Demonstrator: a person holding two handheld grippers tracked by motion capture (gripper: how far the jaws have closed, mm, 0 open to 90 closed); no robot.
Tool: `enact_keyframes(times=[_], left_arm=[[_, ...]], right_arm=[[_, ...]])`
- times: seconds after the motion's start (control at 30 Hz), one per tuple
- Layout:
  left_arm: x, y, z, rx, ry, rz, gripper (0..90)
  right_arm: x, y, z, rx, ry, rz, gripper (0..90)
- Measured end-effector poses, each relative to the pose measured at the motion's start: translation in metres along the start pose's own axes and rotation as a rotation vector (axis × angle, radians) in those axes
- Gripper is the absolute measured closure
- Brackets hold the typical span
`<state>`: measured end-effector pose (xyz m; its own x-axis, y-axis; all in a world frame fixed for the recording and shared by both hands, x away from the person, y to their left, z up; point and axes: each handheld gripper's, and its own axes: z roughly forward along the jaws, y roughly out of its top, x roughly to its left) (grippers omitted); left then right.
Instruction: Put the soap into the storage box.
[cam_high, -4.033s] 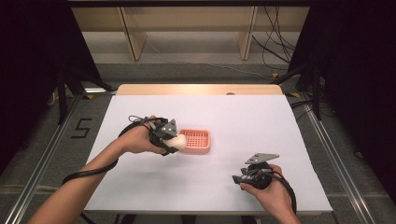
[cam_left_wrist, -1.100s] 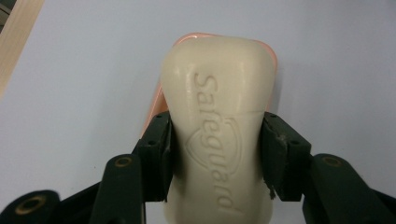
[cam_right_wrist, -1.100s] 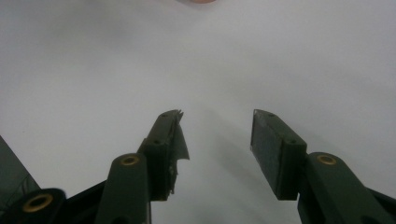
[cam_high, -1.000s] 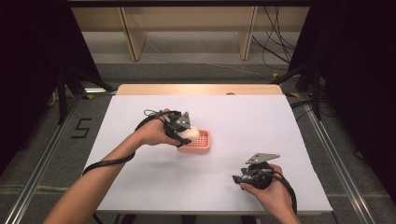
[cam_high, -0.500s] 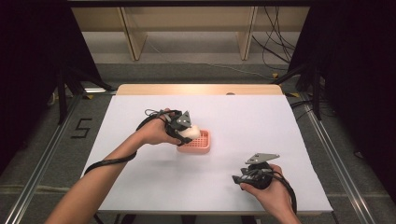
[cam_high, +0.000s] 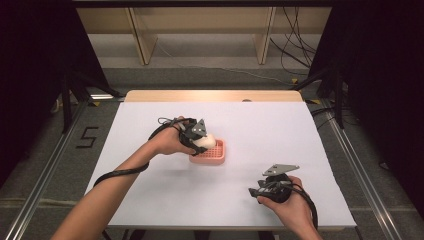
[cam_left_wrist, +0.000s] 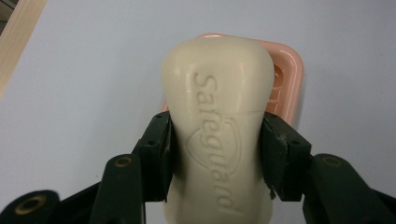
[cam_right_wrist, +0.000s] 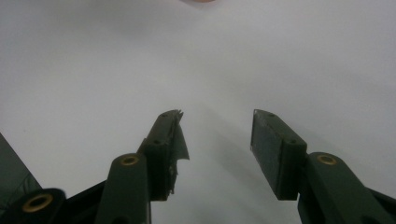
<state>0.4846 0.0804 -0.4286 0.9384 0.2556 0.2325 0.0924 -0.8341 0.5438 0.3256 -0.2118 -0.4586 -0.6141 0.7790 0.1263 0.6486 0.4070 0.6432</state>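
While a person's forearms reach in from the near edge of the white tabletop, the high view shows the left hand-held gripper holding a pale bar of soap over the left end of a pink soap dish near mid-table; the right hand-held gripper rests well apart, toward the near right corner.

From the left gripper view, both black pads press the bar's sides, so the left hand-held gripper is clamped on the soap, its embossed lettering facing up, with the dish directly beyond it.

From the right gripper view, the right hand-held gripper stands parted with nothing between its jaws, above bare tabletop.
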Motion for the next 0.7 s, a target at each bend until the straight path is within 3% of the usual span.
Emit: enact_keyframes(times=[0.57, 0.6, 0.7], left_arm=[[0.003, -0.003, 0.008, 0.018, -0.004, -0.011, 49.0], [0.002, -0.003, 0.010, 0.012, -0.009, -0.033, 49.0], [0.002, -0.004, 0.012, 0.014, -0.008, -0.036, 49.0]], right_arm=[[0.000, 0.000, 0.000, -0.003, 0.001, 0.000, 52.8], [0.000, 0.000, 0.001, -0.004, 0.001, 0.000, 52.8], [0.000, 0.000, 0.000, 0.008, 0.001, -0.003, 52.7]])
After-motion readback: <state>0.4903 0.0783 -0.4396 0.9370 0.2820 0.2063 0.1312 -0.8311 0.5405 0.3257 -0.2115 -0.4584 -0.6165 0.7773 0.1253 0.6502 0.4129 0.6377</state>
